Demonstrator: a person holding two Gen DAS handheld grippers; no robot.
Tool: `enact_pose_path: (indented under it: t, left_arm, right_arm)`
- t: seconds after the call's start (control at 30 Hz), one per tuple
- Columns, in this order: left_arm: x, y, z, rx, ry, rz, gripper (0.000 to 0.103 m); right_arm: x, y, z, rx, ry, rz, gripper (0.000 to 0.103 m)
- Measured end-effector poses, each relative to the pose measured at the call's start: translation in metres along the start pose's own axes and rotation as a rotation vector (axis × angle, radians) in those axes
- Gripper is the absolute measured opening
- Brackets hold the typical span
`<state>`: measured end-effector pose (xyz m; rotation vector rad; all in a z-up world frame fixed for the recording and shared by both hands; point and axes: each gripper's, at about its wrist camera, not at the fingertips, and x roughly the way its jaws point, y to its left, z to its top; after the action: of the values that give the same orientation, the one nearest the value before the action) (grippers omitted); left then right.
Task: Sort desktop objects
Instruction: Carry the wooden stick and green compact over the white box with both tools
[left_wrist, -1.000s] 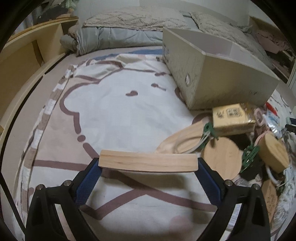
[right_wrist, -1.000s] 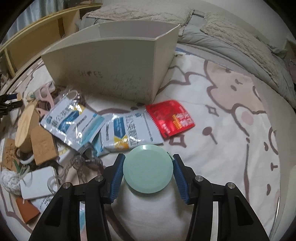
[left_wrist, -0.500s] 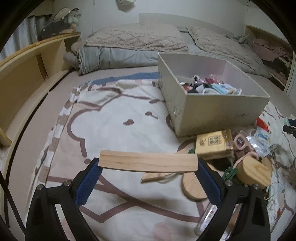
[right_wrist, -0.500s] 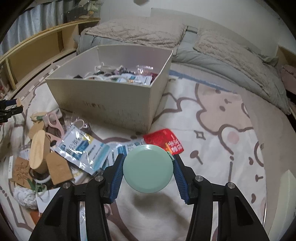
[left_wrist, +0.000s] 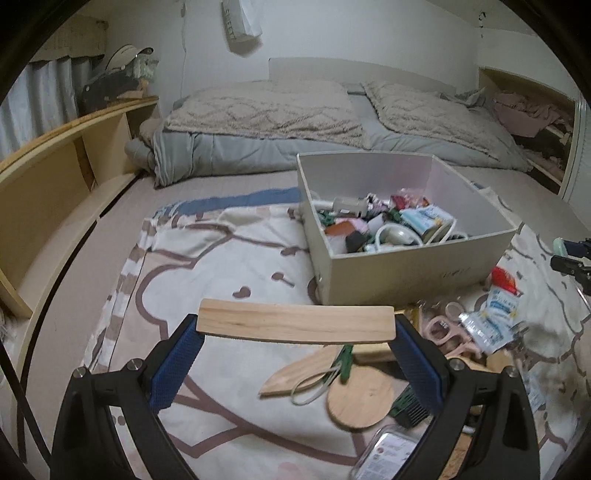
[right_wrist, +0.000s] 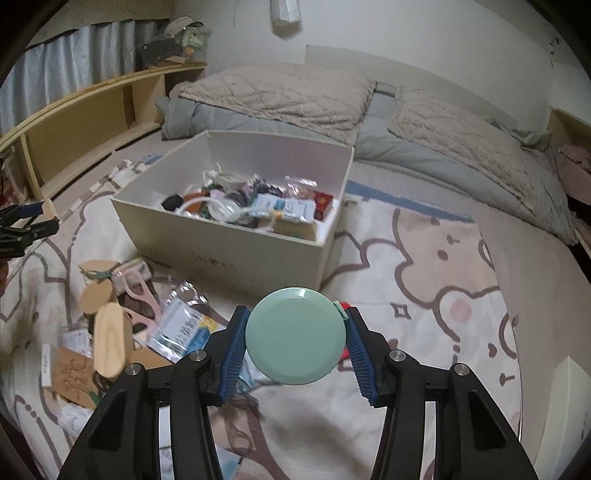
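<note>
My left gripper is shut on a flat wooden strip, held crosswise by its two ends above the patterned blanket. My right gripper is shut on a round mint-green disc, clamped at its edges. A white open box with several small items inside sits on the blanket ahead of both grippers. Between them lies a pile of loose things: wooden round pieces, pink scissors, blue-white packets and a red packet.
A bed with a grey duvet and beige pillows fills the back. A wooden shelf unit runs along the left. The other gripper shows at each view's edge. The blanket left of the box and right of it is bare.
Both grippers have risen with their objects still held, and tilted up. The box's inside and the bed behind have come into view; the loose pile has dropped lower in both views.
</note>
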<state>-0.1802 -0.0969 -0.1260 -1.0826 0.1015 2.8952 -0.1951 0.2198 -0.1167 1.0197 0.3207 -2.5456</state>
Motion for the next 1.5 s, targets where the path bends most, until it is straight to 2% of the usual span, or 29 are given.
enact_pose_path:
  t: [0.4,0.7,0.93,1.13,1.33,1.5]
  left_arm:
    - [-0.008,-0.024,0.026,-0.003,-0.054,-0.014,0.1]
    - [-0.004,-0.042,0.057,-0.03,-0.098,-0.031,0.1]
    - [0.008,-0.065,0.088,-0.034,-0.142,-0.047,0.1]
    - [0.031,-0.078,0.106,-0.06,-0.16,-0.072,0.1]
    - [0.05,-0.081,0.111,-0.087,-0.159,-0.1,0.1]
    - [0.059,-0.082,0.109,-0.07,-0.151,-0.106,0.1]
  right_arm:
    - [-0.012,0.024,0.029,-0.018,-0.066,0.032,0.052]
    - [-0.01,0.03,0.05,-0.006,-0.095,0.043,0.052]
    - [-0.005,0.03,0.059,-0.017,-0.102,0.02,0.052]
    - [-0.007,0.023,0.064,0.013,-0.122,0.044,0.052]
    - [-0.002,0.013,0.063,0.02,-0.114,0.057,0.052]
    - [0.018,-0.002,0.047,0.069,-0.039,0.109,0.052]
